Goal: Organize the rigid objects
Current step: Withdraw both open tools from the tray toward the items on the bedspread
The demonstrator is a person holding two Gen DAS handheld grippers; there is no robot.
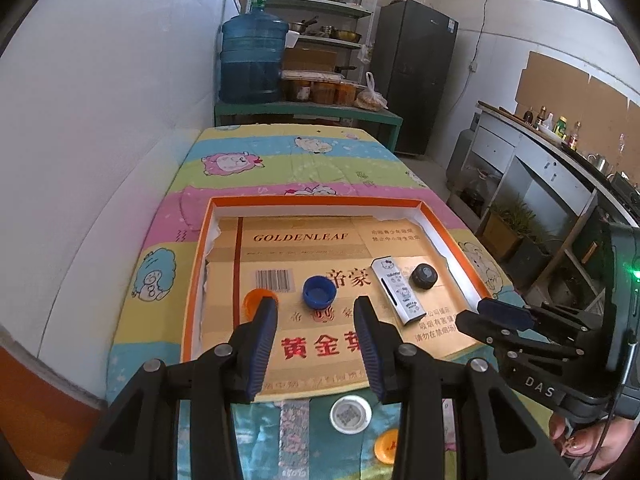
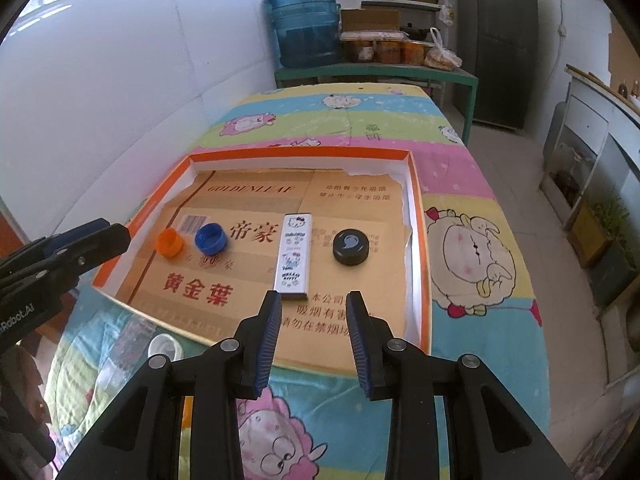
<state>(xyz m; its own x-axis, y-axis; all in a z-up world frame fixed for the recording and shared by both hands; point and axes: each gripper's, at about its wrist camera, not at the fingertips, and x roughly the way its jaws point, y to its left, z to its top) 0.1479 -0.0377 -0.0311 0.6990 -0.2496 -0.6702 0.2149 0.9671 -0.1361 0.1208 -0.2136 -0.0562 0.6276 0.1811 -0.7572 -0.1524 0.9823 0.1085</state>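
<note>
An orange-rimmed box (image 1: 440, 224) (image 2: 420, 240) lined with cardboard lies on the bed. Inside it sit an orange cap (image 1: 253, 299) (image 2: 169, 242), a blue cap (image 1: 319, 290) (image 2: 211, 239), a white cartoon-printed case (image 1: 397, 293) (image 2: 295, 256) and a black round lid (image 1: 425, 276) (image 2: 351, 246). My left gripper (image 1: 316, 312) hovers open over the box's near part, nothing between its fingers. My right gripper (image 2: 314, 304) hangs open just short of the white case, empty. Outside the box lie a white cap (image 1: 350, 414) (image 2: 163, 347) and an orange cap (image 1: 387, 446).
The bed's striped cartoon sheet (image 1: 304, 160) (image 2: 472, 264) runs to a white wall on the left. A blue water jug (image 1: 253, 60) (image 2: 306, 26), shelves and a dark fridge (image 1: 414, 72) stand beyond. A counter with bottles (image 1: 560, 128) lines the right side. A hand (image 1: 580, 440) holds the right gripper.
</note>
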